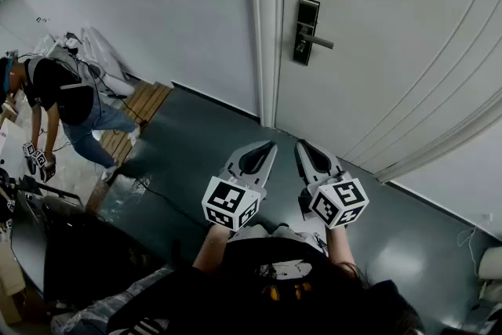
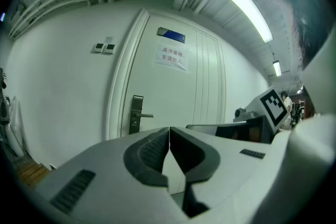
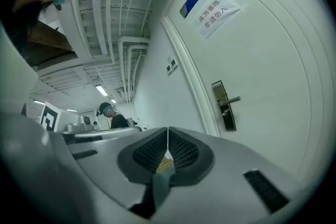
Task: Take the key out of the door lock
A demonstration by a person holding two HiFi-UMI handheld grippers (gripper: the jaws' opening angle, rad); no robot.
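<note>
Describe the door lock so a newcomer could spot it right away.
Look at the big white door right of the pale wall. Near its left edge, beside the frame, sits the lock plate: a narrow, dark, upright rectangle with a silver lever handle pointing right. It is the door's only fitting with a handle.

Holds the left gripper [image 1: 271, 146] and the right gripper [image 1: 301, 144] side by side just below the centre of the head view, tips pointing up the frame and leaning slightly toward each other, with the left marker cube [image 1: 230, 202] and the right marker cube [image 1: 339, 202] nearest the body. Shows both pairs of jaws closed in the gripper views, ribbed pads meeting tip to tip. Reaches up from the lower edge with the bare left forearm [image 1: 209, 247] and right forearm [image 1: 339, 242], roughly parallel.
</note>
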